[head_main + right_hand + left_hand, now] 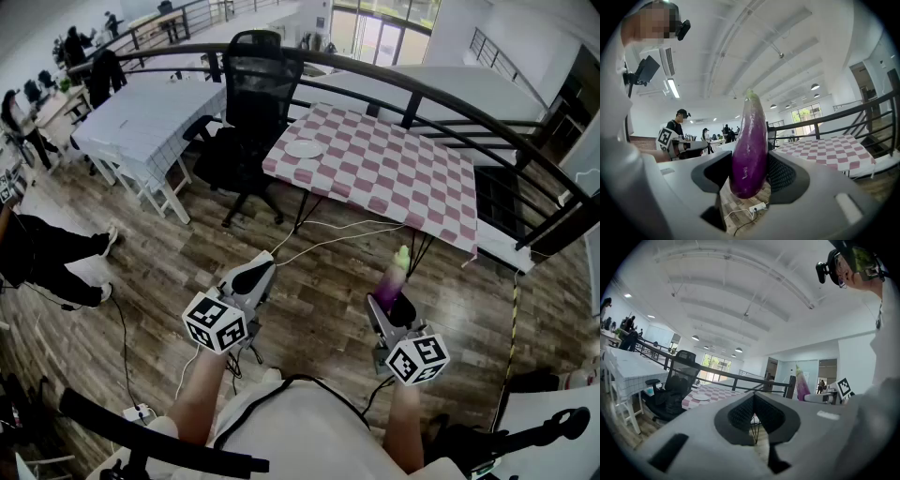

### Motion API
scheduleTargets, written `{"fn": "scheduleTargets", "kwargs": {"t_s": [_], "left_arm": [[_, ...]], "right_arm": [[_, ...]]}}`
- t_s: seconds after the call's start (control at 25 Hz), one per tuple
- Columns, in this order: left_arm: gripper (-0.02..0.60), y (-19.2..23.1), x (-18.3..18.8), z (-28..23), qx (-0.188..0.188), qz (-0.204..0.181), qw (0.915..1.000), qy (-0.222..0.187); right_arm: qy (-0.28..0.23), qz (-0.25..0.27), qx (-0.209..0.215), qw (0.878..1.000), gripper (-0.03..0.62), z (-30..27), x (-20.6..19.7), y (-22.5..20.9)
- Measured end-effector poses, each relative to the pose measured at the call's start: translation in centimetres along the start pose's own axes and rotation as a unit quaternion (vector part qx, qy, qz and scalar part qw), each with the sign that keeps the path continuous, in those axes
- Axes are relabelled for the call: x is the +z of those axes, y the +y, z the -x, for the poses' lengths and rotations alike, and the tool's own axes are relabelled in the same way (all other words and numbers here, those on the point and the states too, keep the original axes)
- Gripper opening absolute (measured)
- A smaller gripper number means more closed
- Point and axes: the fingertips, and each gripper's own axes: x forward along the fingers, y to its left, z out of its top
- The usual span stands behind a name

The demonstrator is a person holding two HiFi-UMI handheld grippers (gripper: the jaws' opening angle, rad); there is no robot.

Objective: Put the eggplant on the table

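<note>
Head view: we hold left gripper (259, 264) at 7 o'clock and right gripper (392, 302) at 5 o'clock, both over wood floor (328, 272). Eggplant (393, 279) sits in right jaws, green cap toward 12 o'clock. Checkered table (394, 169) lies well apart at 12 o'clock.

Left gripper view: we see jaws together, nothing between them. Eggplant (802, 386) at 3 o'clock.

Right gripper view: we see jaws wide, pads (781, 174) pressing eggplant (751, 140), which stands upright. Table (825, 152) at 3 o'clock.
</note>
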Motion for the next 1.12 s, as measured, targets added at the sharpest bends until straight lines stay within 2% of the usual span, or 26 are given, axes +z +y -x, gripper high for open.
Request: {"fn": "scheduleTargets", "kwargs": {"t_s": [0.48, 1.12], "left_arm": [[0.006, -0.3, -0.6, 2.0, 0.020, 0.001, 0.9998, 0.000], [0.006, -2.3, -1.2, 1.7, 0.035, 0.005, 0.9994, 0.007]], "right_arm": [[0.002, -0.007, 0.017, 1.000, 0.244, 0.5, -0.3, 0.7], [0.011, -0.003, 0.030, 0.999, 0.247, 2.0, -0.3, -0.4]]}}
